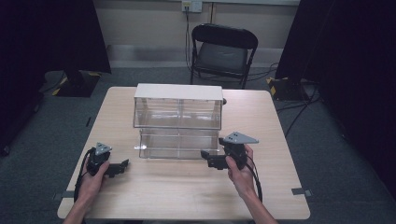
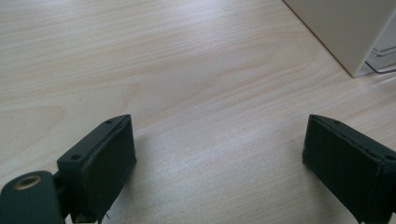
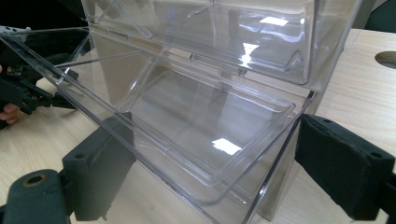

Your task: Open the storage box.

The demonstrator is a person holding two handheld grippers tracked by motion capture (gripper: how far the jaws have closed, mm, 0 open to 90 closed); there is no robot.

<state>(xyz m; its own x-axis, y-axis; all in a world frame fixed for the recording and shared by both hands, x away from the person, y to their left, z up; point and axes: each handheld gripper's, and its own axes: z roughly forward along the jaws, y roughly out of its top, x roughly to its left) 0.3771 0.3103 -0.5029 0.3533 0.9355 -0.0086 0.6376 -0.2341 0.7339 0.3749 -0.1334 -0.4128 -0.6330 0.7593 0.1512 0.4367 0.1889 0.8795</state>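
Observation:
A clear two-drawer cabinet with a white top [image 1: 177,91] stands mid-table. Its lower drawer [image 1: 177,142] is pulled out toward me, while the upper drawer [image 1: 177,113] sits in. My right gripper [image 1: 204,156] is at the lower drawer's front right corner. In the right gripper view it [image 3: 210,158] is open, its jaws wide apart on either side of the drawer's clear front wall [image 3: 187,135]. My left gripper [image 1: 123,164] hovers low over bare table, left of the drawer. It [image 2: 219,154] is open with nothing between its jaws, and the cabinet's white corner [image 2: 345,32] shows beyond.
The wooden table [image 1: 187,196] has free room in front and on both sides of the cabinet. A round hole [image 3: 385,58] sits in the tabletop behind the cabinet's right side. A black folding chair [image 1: 223,51] stands beyond the far edge.

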